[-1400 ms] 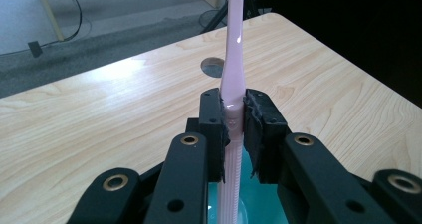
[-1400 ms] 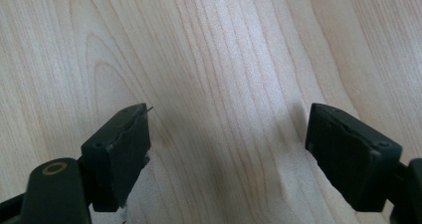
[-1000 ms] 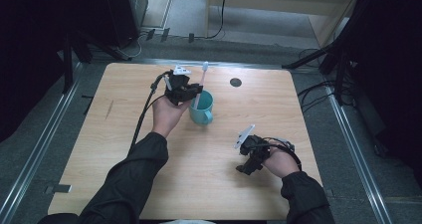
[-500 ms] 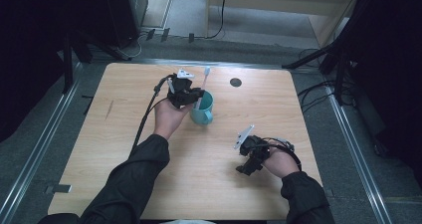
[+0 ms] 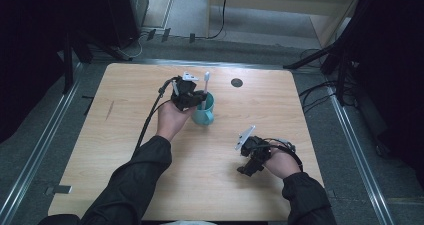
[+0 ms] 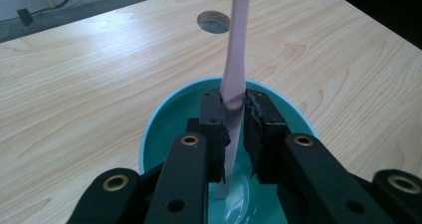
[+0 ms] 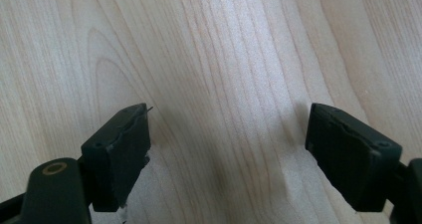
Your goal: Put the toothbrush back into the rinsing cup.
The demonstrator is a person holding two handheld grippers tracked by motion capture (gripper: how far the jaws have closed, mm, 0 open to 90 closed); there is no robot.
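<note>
Left claw (image 6: 234,129) clamped on pink toothbrush (image 6: 238,45), jaws just closing; handle upright in teal cup (image 6: 174,109), head at 12 o'clock; right claw (image 7: 226,154) wide, empty

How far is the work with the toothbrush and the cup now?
Done: the toothbrush stands upright with its lower end inside the teal cup. In hand: the left hand-held gripper, whose jaws have just been closing, clamps its handle. Left: releasing it. The right hand-held gripper waits open over the table.
</note>
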